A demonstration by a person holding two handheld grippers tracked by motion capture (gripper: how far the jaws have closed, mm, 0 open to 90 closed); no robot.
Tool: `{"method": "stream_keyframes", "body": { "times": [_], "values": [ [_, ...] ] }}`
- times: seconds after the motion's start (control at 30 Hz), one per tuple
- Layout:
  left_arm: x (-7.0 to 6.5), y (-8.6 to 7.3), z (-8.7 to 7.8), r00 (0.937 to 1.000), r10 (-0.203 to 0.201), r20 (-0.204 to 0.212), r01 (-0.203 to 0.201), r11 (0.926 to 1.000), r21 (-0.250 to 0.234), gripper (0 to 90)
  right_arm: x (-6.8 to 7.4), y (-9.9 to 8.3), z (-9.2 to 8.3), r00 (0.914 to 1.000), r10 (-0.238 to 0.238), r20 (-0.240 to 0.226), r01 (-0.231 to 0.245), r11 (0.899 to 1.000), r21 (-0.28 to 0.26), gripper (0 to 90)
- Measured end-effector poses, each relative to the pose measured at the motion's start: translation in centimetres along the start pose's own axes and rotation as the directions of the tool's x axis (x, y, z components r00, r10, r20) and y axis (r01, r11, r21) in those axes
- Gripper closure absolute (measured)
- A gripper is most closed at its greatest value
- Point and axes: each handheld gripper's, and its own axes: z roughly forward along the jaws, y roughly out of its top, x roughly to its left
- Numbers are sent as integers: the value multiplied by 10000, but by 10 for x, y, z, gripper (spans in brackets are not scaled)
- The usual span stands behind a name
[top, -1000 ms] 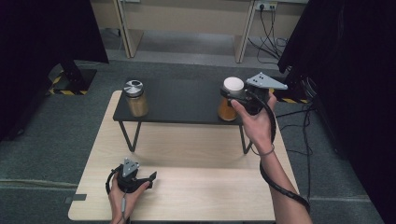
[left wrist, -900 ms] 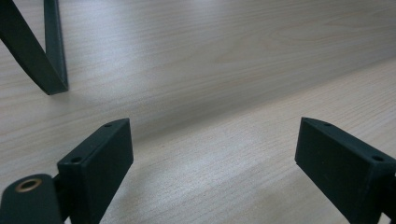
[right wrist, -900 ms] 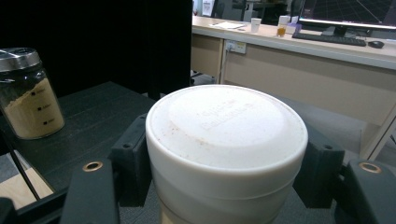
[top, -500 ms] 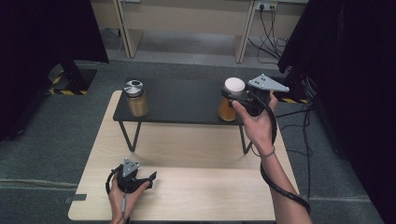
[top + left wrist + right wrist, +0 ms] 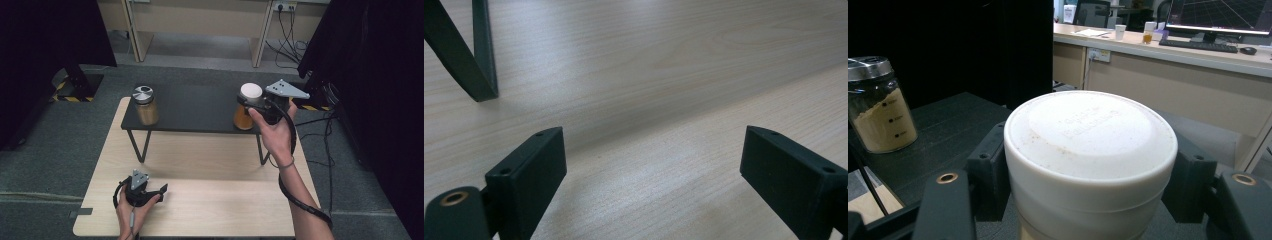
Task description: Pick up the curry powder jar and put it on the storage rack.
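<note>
A jar with a white lid (image 5: 250, 93) and orange contents stands at the right end of a small black shelf table (image 5: 200, 107). My right gripper (image 5: 251, 100) is shut on that lid; in the right gripper view both black jaws press the sides of the white lid (image 5: 1090, 137). A second glass jar with a metal lid (image 5: 144, 106) (image 5: 879, 105), holding tan powder, stands at the shelf's left end. My left gripper (image 5: 150, 191) rests on the wooden table (image 5: 210, 200) near its front left, open, with bare wood between its jaws (image 5: 651, 165).
The black shelf's thin legs (image 5: 142, 145) (image 5: 471, 55) stand on the wooden table. Dark curtains hang at both sides. A desk with a monitor (image 5: 1218, 15) and cups stands beyond. Cables run over the grey floor at the right.
</note>
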Motion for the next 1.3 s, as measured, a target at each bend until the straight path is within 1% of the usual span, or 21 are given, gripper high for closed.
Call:
{"method": "stream_keyframes", "body": {
  "times": [0.1, 0.27, 0.43, 0.53, 0.6, 0.63, 0.7, 0.8, 0.87, 1.0, 1.2, 1.3],
  "values": [
    [0, 0, 0, 10000, -10, 3, 10, 10000, -6, 110, 0, 0, 0, 10000, 13, 0, -13, 10000, -6, 340],
    [3, -1, -1, 9999, -149, 68, 150, 9999, -67, 109, 0, 0, 0, 10000, 65, 1, -65, 10000, 2, 339],
    [3, -1, -1, 9999, -132, 70, 133, 9999, -80, 109, -3, 0, 0, 9999, 132, -63, -132, 9999, -1, 336],
    [3, -1, -1, 9999, -147, 77, 148, 9999, -84, 109, 0, -2, 1, 9995, 325, 66, -325, 9995, 44, 216],
    [4, -2, -1, 9998, -180, 88, 181, 9998, -101, 109, 4, -4, 1, 9988, 402, 290, -401, 9992, -31, 139],
    [4, -2, -1, 9998, -189, 86, 190, 9998, -117, 109, 5, -5, 1, 9988, 369, 321, -366, 9993, -79, 136],
    [4, -2, -1, 9997, -209, 80, 210, 9997, -142, 109, 5, -5, -1, 9995, 243, 203, -242, 9997, -50, 120],
    [4, -2, -1, 9998, -198, 75, 199, 9997, -137, 109, 9, -3, -4, 9997, 29, 246, -28, 10000, -16, 114],
    [4, -2, -1, 9998, -182, 72, 183, 9997, -130, 109, 11, -4, -7, 9995, 20, 330, -16, 9999, -139, 114],
    [3, -3, -1, 9998, -206, 63, 207, 9996, -171, 109, 12, -5, -12, 9995, -89, 312, 93, 9999, -118, 114],
    [3, -3, -1, 9998, -171, 57, 172, 9997, -167, 108, 11, -13, -22, 9995, -40, 304, 43, 9999, -100, 106],
    [3, -3, -1, 9998, -188, 63, 189, 9997, -170, 108, 11, -16, -27, 9997, -71, 244, 71, 10000, 1, 101]
  ]
}}
